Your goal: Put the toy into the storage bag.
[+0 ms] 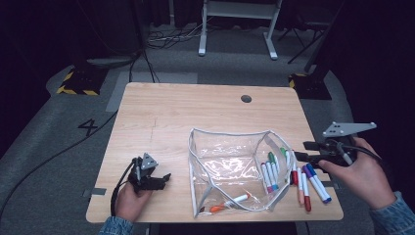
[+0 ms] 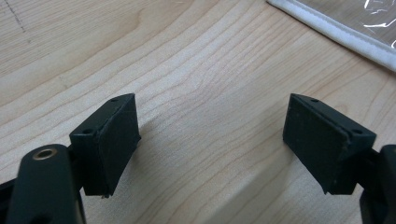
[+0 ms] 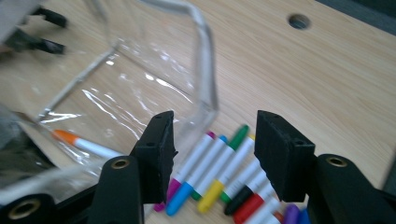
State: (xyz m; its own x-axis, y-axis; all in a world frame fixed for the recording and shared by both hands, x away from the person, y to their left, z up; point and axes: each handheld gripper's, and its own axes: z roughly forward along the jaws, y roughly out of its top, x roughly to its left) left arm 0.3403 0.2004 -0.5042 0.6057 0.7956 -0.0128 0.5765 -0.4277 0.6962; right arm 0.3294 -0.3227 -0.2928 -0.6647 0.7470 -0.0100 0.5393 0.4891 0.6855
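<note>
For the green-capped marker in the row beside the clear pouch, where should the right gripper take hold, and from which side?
Probably at mid-barrel, from above. The green-capped marker lies flat on the table, packed side by side with the other markers next to the clear pouch, so only its top is free. The right gripper is open and hovers above the row; one jaw each side of the white barrel suits best.

The left gripper (image 1: pixel 164 177) rests low in the left hand (image 1: pixel 128 199), fingers apart; the right gripper (image 1: pixel 299 151) is raised, fingers apart and empty.
</note>
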